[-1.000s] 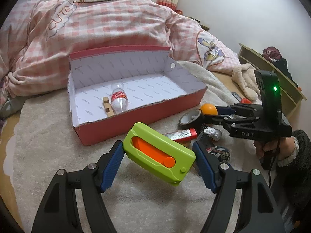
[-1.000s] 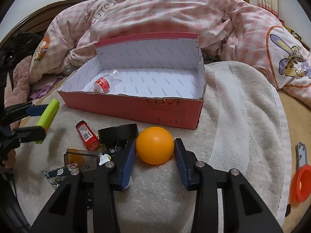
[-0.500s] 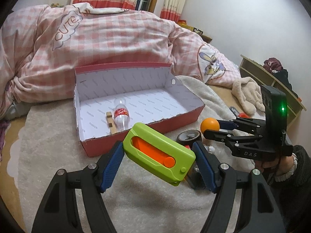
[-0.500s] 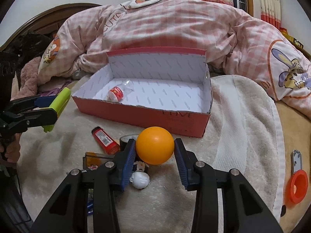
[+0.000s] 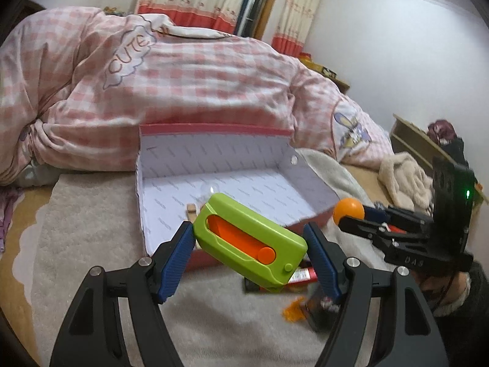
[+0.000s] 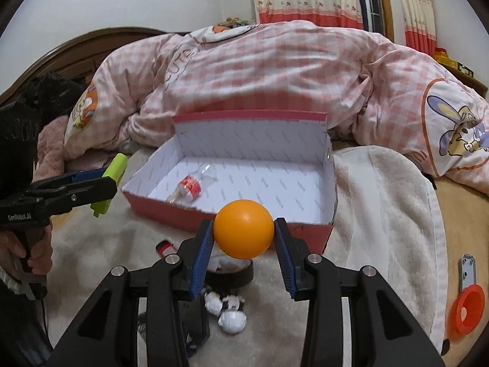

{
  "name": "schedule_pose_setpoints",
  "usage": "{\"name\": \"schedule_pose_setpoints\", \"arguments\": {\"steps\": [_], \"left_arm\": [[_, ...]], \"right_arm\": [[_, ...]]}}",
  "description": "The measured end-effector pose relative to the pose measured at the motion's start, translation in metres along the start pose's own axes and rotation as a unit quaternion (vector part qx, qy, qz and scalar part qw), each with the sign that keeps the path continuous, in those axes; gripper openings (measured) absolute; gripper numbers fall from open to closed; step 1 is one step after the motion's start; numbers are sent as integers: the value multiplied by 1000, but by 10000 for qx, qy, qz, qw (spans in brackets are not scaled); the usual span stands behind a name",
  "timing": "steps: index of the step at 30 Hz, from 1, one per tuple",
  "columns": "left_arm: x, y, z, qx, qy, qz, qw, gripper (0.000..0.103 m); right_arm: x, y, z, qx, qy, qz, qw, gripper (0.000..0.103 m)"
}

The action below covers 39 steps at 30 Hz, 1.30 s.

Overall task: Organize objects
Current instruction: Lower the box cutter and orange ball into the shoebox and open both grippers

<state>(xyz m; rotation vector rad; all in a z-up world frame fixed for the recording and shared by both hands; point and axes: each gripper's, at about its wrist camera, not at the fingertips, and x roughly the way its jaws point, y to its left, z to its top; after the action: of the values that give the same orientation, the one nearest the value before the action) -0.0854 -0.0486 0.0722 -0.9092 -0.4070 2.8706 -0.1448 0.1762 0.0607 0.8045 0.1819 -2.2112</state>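
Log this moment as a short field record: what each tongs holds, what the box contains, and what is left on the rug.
left tongs: shut on green and orange utility knife, held above the box's near wall
right tongs: shut on orange ball, held in front of the box
red box: open, white inside
in box: plastic bottle, small wooden block
on rug: red tube, black tape roll, small white figures
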Motion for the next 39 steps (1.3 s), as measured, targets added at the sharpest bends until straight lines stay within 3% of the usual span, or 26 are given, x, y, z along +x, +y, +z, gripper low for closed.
{"name": "schedule_pose_setpoints", "arguments": {"steps": [7, 20, 27, 33, 39], "left_arm": [[17, 13, 14, -349, -110, 110, 9993, 73], [51, 34, 16, -668, -149, 293, 9972, 73], [59, 24, 11, -260, -52, 319, 9991, 73], [68, 31, 14, -383, 22, 378, 9985, 73], [81, 40, 15, -478, 200, 486, 9975, 73]], "right_arm": [[13, -12, 5, 175, -8, 233, 9996, 41], [30, -20, 12, 380, -193, -20, 9991, 41], [45, -21, 12, 291, -96, -149, 9994, 41], [56, -22, 15, 283, 45, -158, 9995, 41], [80, -11, 27, -141, 377, -317, 9987, 41]]}}
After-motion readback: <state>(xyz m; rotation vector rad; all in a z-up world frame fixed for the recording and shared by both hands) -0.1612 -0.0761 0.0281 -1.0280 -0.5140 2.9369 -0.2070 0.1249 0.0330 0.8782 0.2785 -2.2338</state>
